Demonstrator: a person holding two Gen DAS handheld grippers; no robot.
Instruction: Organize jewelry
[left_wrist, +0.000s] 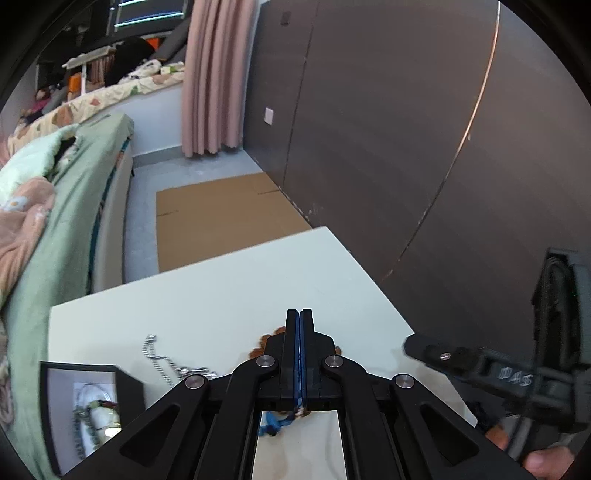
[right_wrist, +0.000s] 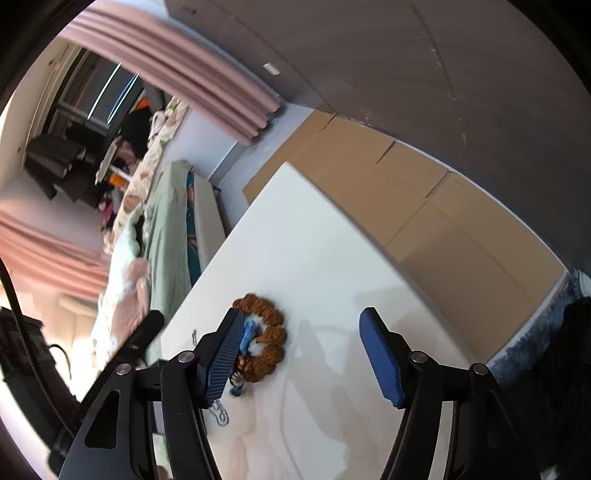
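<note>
Brown braided bracelet (right_wrist: 264, 338) with blue tassel, silver chain (left_wrist: 162, 360), perhaps black-rimmed box (left_wrist: 86, 373).

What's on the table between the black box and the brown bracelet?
A silver chain lies between the box and bracelet, seen in the left wrist view.

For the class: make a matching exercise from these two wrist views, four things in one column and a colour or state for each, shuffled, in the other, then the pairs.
Things
1. left gripper
2. right gripper
3. silver chain
4. beaded bracelet

Descriptions
A. brown, ring-shaped, with a blue tassel
B. jaws spread apart, nothing between them
C. lying loose on the white table
D. jaws pressed together

Pairs: 1-D, 2-B, 3-C, 4-A
</note>
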